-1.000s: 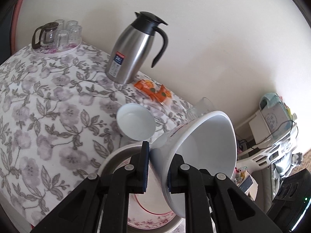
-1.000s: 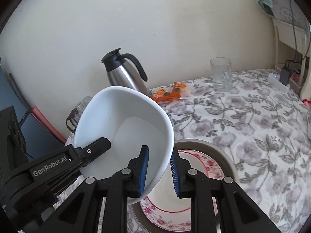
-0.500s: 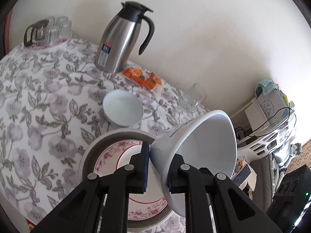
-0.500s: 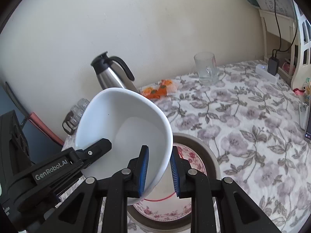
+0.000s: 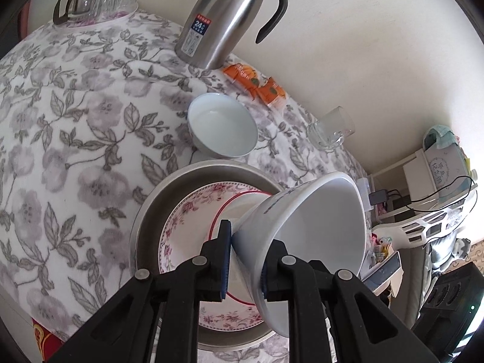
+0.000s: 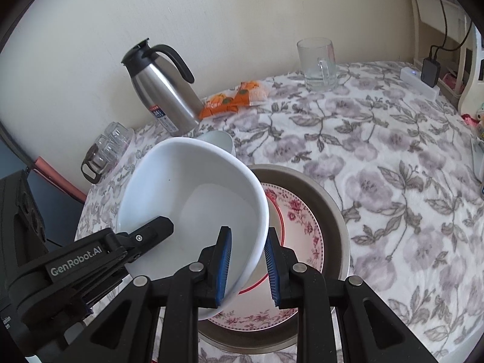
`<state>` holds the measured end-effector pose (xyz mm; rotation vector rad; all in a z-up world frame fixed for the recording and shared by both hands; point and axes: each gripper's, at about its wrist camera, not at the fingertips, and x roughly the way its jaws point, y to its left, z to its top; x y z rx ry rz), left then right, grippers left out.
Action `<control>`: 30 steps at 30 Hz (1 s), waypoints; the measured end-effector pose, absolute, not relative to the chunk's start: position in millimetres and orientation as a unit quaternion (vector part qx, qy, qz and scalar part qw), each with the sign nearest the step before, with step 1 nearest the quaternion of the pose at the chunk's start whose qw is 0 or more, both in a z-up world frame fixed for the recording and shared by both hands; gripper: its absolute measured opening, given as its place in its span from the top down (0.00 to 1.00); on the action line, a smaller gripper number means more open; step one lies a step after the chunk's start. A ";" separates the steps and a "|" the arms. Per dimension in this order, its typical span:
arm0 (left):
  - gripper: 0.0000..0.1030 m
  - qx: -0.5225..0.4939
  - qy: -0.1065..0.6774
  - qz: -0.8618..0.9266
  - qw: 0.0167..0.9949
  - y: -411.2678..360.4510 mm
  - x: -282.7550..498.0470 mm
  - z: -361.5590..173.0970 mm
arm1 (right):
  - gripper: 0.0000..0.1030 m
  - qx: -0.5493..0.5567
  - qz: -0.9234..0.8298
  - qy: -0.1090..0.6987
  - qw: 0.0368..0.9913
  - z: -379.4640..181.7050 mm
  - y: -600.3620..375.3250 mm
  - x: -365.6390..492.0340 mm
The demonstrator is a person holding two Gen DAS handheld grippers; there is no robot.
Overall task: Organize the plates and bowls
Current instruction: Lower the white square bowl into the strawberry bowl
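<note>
So both hand-held grippers are clamped on the same big white bowl (image 6: 193, 199): the left hand-held gripper (image 5: 244, 260) pinches its wall near the foot, the right hand-held gripper (image 6: 245, 267) grips the rim. The bowl hangs tilted over the floral plate (image 5: 193, 211), which sits inside the metal pan (image 5: 148, 211) on the desk (image 5: 75, 115). Looks like the stacking step; I'd guess the next move is leveling it and setting it down centered on the plate. A small bowl (image 5: 222, 128) waits at 12 o'clock just beyond the pan, close enough to bump. Thermos (image 5: 224, 21), snack packets (image 5: 257, 83) and glass mug (image 5: 331, 128) stand farther back.
</note>
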<state>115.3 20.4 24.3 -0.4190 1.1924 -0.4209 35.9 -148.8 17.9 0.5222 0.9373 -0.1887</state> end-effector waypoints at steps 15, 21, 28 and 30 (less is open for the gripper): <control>0.81 -0.195 0.580 -0.183 0.769 21.7 120.3 9.6 | 0.77 0.255 -0.094 0.465 0.843 6.3 -151.8 40.0; 0.81 -0.196 0.576 -0.184 0.772 23.0 120.5 12.0 | 0.76 0.257 -0.101 0.467 0.840 3.7 -154.6 39.7; 0.81 -0.199 0.573 -0.185 0.773 23.7 121.3 13.1 | 0.76 0.254 -0.100 0.462 0.844 6.7 -154.9 38.7; 0.81 -0.199 0.574 -0.184 0.773 24.0 121.2 13.1 | 0.76 0.255 -0.101 0.461 0.844 7.4 -154.8 38.5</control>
